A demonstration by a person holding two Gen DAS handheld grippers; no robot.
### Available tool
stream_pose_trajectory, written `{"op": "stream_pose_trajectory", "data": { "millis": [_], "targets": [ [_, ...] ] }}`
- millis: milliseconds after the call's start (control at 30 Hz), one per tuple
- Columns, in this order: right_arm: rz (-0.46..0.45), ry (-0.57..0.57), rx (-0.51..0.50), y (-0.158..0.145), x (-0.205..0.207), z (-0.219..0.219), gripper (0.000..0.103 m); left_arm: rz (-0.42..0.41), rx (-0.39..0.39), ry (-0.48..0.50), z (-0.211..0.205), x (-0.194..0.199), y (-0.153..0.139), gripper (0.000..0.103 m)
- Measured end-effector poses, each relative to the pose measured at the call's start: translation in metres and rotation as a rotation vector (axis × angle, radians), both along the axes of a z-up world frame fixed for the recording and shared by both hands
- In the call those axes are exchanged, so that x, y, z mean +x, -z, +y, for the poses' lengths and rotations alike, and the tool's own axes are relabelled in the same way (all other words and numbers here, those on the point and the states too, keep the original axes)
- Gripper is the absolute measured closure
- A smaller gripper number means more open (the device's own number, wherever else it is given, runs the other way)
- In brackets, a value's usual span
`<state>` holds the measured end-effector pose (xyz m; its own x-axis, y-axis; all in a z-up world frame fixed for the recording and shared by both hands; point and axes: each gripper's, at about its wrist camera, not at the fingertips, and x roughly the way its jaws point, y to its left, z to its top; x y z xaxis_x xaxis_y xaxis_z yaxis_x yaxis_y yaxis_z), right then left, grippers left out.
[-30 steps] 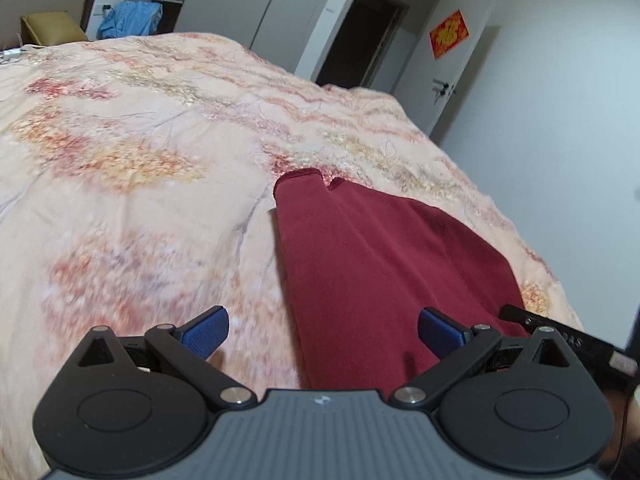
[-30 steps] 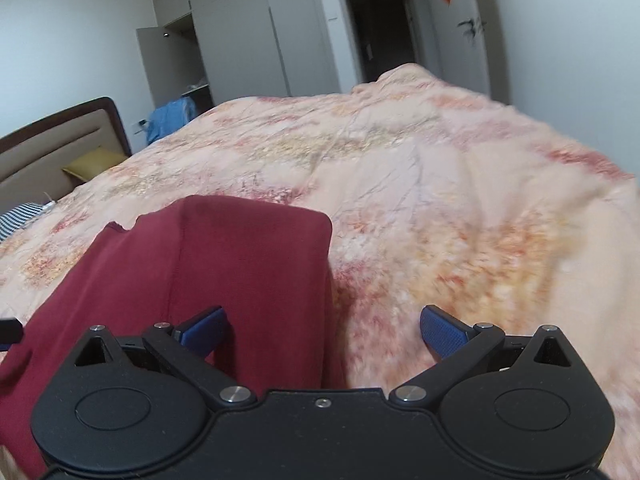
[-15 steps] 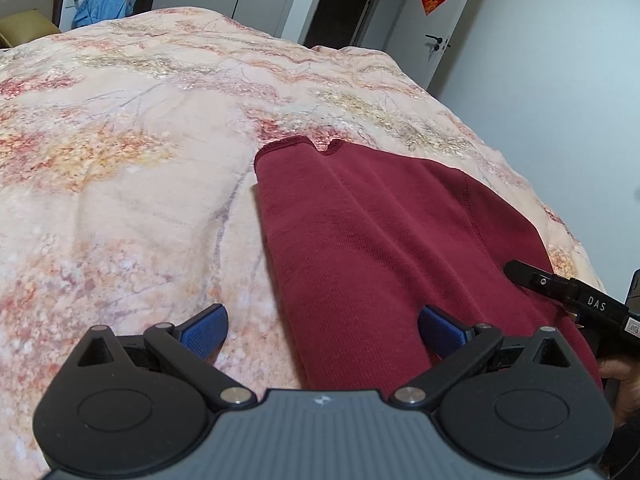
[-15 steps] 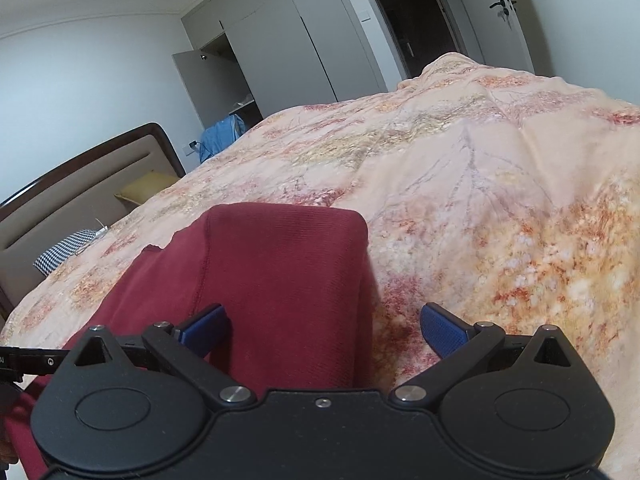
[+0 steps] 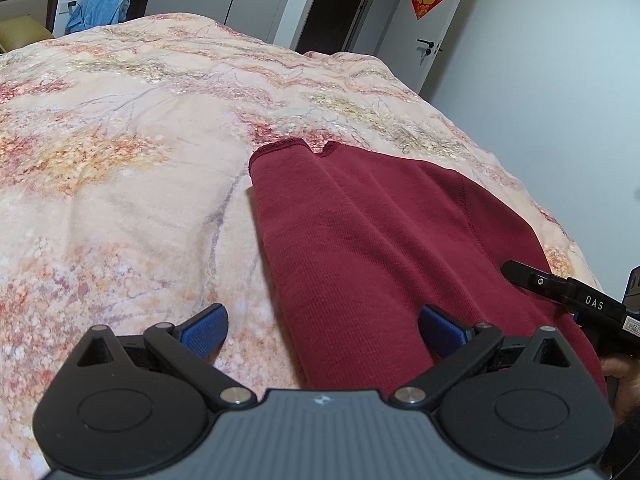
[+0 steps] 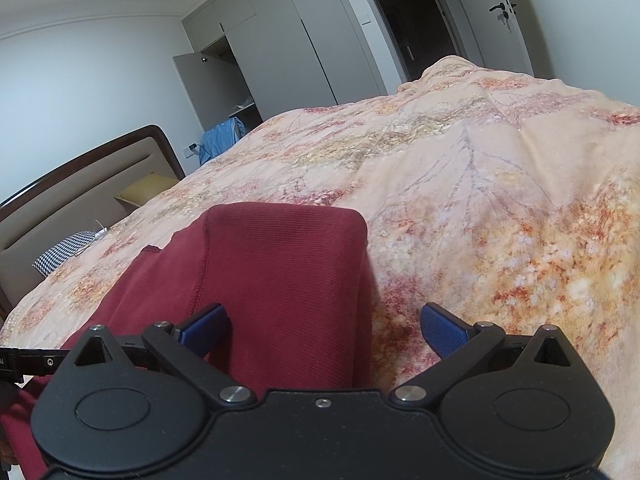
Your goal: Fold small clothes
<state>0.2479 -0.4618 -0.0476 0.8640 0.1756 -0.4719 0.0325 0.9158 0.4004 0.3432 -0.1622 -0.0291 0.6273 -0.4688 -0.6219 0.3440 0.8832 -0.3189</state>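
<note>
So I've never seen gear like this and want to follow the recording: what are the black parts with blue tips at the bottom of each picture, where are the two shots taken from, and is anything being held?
There is no robot here. A person holds a two-finger tool in each hand, and each tool carries a wide-angle camera looking forward along its fingers. The black parts are the tool's body; the blue tips are its finger pads. One picture comes from the left gripper, the other from the right gripper. Both have their fingers spread open and hold nothing. Ahead of them a dark red garment, already partly folded, lies on a bed with a floral quilt. In the left view, the black bar at the right edge is the other tool. Each gripper sits at a near corner of the garment.
</note>
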Motion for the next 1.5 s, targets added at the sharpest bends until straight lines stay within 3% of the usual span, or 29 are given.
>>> {"op": "stream_pose_trajectory", "data": {
  "millis": [467, 533, 633, 733, 800, 900, 967, 1067, 1167, 1267, 1367, 1500],
  "targets": [
    [0.001, 0.001, -0.013, -0.001, 0.000, 0.001, 0.000, 0.020, -0.012, 0.011, 0.002, 0.003, -0.001, 0.000],
    [0.009, 0.000, -0.028, -0.006, 0.000, 0.004, 0.004, 0.028, -0.012, 0.016, 0.002, 0.005, -0.002, 0.000],
    [0.013, -0.032, -0.018, -0.014, 0.000, 0.010, 0.025, 0.038, -0.016, 0.037, 0.002, 0.008, -0.005, 0.001],
    [0.023, -0.020, -0.018, -0.019, -0.001, 0.014, 0.035, 0.050, -0.057, 0.065, 0.005, 0.010, -0.009, 0.013],
    [0.024, -0.009, -0.001, -0.022, -0.003, 0.017, 0.053, 0.064, -0.101, 0.082, 0.008, 0.011, -0.010, 0.029],
    [0.025, 0.013, -0.028, -0.031, -0.004, 0.028, 0.071, 0.074, -0.135, 0.077, 0.012, 0.011, -0.011, 0.050],
    [0.017, 0.026, -0.065, -0.040, -0.005, 0.036, 0.080, 0.067, -0.154, 0.078, 0.014, 0.010, -0.014, 0.060],
    [-0.032, 0.016, -0.073, -0.059, -0.007, 0.049, 0.083, 0.041, -0.169, 0.088, 0.020, 0.009, -0.024, 0.074],
    [-0.095, -0.029, -0.083, -0.080, -0.001, 0.069, 0.083, -0.015, -0.189, 0.109, 0.030, 0.008, -0.044, 0.077],
    [-0.145, -0.084, -0.073, -0.092, 0.017, 0.095, 0.083, -0.113, -0.129, 0.090, 0.043, 0.008, -0.070, 0.077],
    [-0.148, -0.126, -0.020, -0.097, 0.053, 0.121, 0.083, -0.176, -0.098, 0.030, 0.070, 0.011, -0.091, 0.077],
    [-0.119, -0.190, 0.096, -0.093, 0.110, 0.156, 0.083, -0.182, -0.119, -0.093, 0.120, 0.027, -0.105, 0.077]
  ]
}}
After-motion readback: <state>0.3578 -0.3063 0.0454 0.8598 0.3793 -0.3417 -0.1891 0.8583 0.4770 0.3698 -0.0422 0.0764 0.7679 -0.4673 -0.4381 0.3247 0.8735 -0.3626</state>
